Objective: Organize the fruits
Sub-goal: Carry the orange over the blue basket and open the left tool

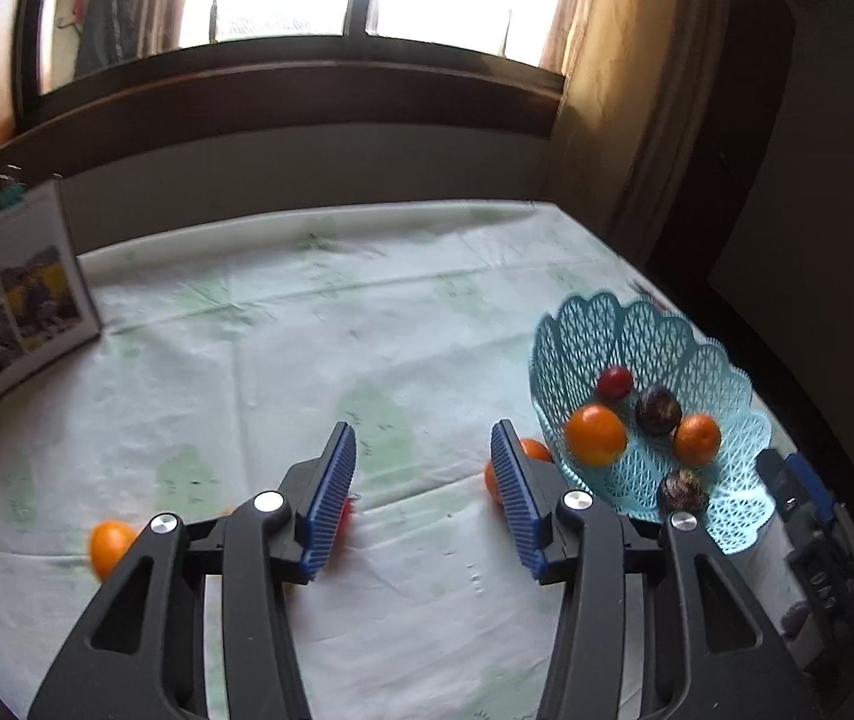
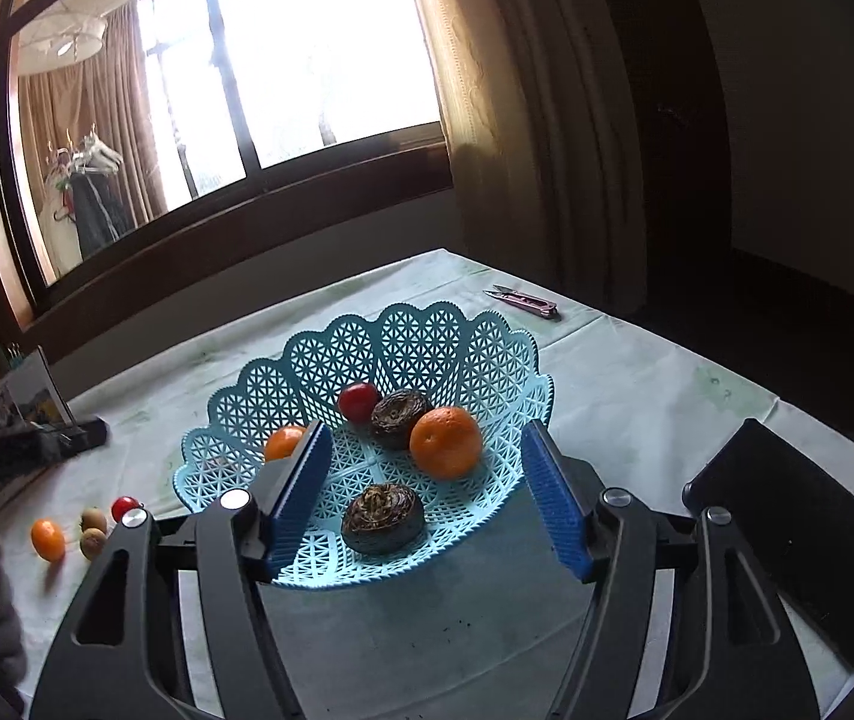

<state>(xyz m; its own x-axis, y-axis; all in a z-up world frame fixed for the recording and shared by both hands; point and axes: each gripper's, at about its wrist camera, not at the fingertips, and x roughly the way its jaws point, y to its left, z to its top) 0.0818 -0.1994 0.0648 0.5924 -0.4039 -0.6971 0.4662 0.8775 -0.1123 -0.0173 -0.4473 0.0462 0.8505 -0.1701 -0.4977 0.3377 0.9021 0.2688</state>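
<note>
A light blue lattice basket [image 2: 475, 348] [image 1: 733, 468] sits on the table. It holds a large orange [image 2: 446, 441] [image 1: 595, 435], a small orange [image 2: 284, 441] [image 1: 697, 439], a red fruit [image 2: 358, 401] [image 1: 615, 383] and two dark brown round fruits [image 2: 382, 517] [image 2: 398, 417]. Outside the basket lie an orange [image 2: 47, 537] [image 1: 109, 546], two kiwis [image 2: 93, 531], a small red fruit [image 2: 125, 506] and another orange [image 1: 532, 451] beside the basket. My left gripper [image 1: 424, 501] is open and empty above the cloth. My right gripper [image 2: 433, 504] is open and empty over the basket's near side.
A photo calendar [image 1: 13, 300] stands at the table's left. Pink thread snips [image 2: 526, 303] lie behind the basket. A dark chair back [image 2: 799, 534] is at the right. A window and curtain are behind the table.
</note>
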